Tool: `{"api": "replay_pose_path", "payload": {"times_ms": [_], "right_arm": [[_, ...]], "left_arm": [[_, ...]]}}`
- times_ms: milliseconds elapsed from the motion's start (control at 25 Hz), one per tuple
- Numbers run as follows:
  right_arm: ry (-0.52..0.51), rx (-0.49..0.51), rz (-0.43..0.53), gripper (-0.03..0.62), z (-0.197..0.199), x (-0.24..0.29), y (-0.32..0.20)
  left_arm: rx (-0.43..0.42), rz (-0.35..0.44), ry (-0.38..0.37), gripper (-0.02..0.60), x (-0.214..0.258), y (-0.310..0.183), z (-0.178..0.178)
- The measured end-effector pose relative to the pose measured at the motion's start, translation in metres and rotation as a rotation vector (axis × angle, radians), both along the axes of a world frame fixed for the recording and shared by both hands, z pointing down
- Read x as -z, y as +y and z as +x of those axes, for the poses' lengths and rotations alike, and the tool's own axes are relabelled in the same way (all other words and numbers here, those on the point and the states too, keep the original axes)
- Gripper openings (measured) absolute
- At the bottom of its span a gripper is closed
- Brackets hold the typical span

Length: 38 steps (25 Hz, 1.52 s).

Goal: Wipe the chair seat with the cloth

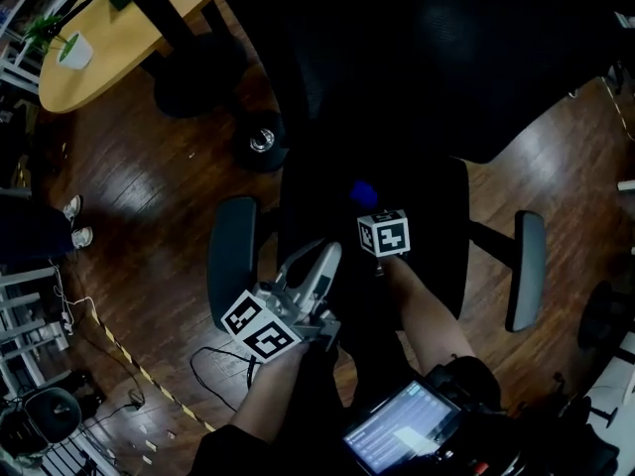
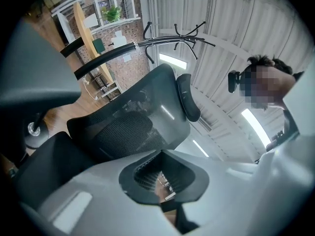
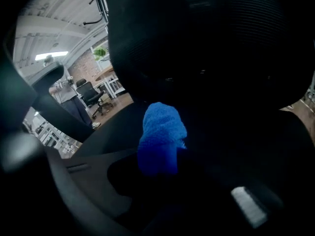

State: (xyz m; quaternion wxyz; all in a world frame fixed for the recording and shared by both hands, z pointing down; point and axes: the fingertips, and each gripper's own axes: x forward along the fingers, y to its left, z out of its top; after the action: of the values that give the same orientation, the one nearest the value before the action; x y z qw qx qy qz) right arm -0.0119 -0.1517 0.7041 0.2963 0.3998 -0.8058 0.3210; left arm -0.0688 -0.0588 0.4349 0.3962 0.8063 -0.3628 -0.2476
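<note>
Dark wood floor (image 1: 149, 186), dim office. Chair seat (image 1: 432, 236) — black, centre. Right gripper (image 3: 158, 163) clamps the blue cloth (image 3: 161, 132), bunched, over the seat's middle; contact cannot be told. Advice: press the cloth flat and sweep overlapping strokes out to the edges. Left gripper (image 1: 322, 261) — jaws together, empty, at the seat's front left. Container: white pot (image 1: 75, 52) on the table (image 1: 129, 28), holding a green plant (image 1: 42, 30).

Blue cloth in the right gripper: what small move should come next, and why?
Probably ease the right gripper down until the blue cloth presses on the chair seat, then start a sweep. Its jaws are clamped on the cloth, and the head view puts the cloth over the seat, but the dark pictures don't show firm contact.
</note>
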Motion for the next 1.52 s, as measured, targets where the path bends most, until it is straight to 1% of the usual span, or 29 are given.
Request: {"api": "replay_pose_path", "payload": {"times_ms": [240, 320, 360, 440, 520, 640, 800, 880, 960, 1160, 1240, 1320, 1400, 1440, 1520], "right_arm": [[0.121, -0.143, 0.002, 0.044, 0.123, -0.001, -0.003], [0.16, -0.199, -0.029, 0.044, 0.164, -0.003, 0.006], [0.182, -0.226, -0.048, 0.044, 0.183, -0.003, 0.011], [0.226, -0.254, -0.037, 0.044, 0.212, 0.004, 0.013], [0.233, -0.263, -0.019, 0.044, 0.224, 0.01, 0.012], [0.208, -0.271, -0.031, 0.044, 0.224, 0.007, 0.016], [0.204, -0.307, 0.015, 0.044, 0.224, 0.02, 0.009], [0.17, -0.278, 0.03, 0.045, 0.199, 0.026, 0.007], [0.123, -0.207, 0.031, 0.044, 0.155, 0.034, 0.009], [-0.048, -0.01, -0.016, 0.044, 0.019, 0.037, 0.023], [-0.124, 0.072, -0.042, 0.044, -0.039, 0.039, 0.035], [-0.176, 0.143, -0.08, 0.044, -0.087, 0.036, 0.056], [-0.188, 0.202, -0.118, 0.044, -0.118, 0.025, 0.082], [-0.181, 0.217, -0.122, 0.046, -0.126, 0.02, 0.093], [-0.171, 0.211, -0.086, 0.045, -0.13, 0.012, 0.1]], "left_arm": [[-0.025, -0.026, 0.045, -0.008, -0.002, -0.008, 0.02], [-0.032, -0.03, 0.057, -0.008, 0.0, -0.01, 0.025], [-0.036, -0.03, 0.061, -0.008, 0.0, -0.011, 0.027], [-0.04, -0.03, 0.071, -0.008, 0.001, -0.013, 0.03], [-0.045, -0.03, 0.073, -0.008, 0.0, -0.014, 0.034], [-0.051, -0.035, 0.078, -0.008, 0.001, -0.011, 0.038], [-0.047, -0.06, 0.086, -0.008, -0.001, -0.007, 0.036], [-0.035, -0.078, 0.096, -0.008, -0.002, -0.007, 0.031], [-0.018, -0.086, 0.117, -0.008, 0.001, -0.006, 0.025], [0.015, -0.077, 0.138, -0.008, 0.015, 0.0, 0.01], [0.052, -0.091, 0.141, -0.008, 0.015, 0.0, -0.001], [0.086, -0.093, 0.133, -0.008, 0.015, 0.001, -0.012], [0.103, -0.089, 0.132, -0.008, 0.017, 0.003, -0.02], [0.109, -0.088, 0.133, -0.008, 0.017, 0.005, -0.023], [0.118, -0.089, 0.136, -0.008, 0.016, 0.007, -0.029]]}}
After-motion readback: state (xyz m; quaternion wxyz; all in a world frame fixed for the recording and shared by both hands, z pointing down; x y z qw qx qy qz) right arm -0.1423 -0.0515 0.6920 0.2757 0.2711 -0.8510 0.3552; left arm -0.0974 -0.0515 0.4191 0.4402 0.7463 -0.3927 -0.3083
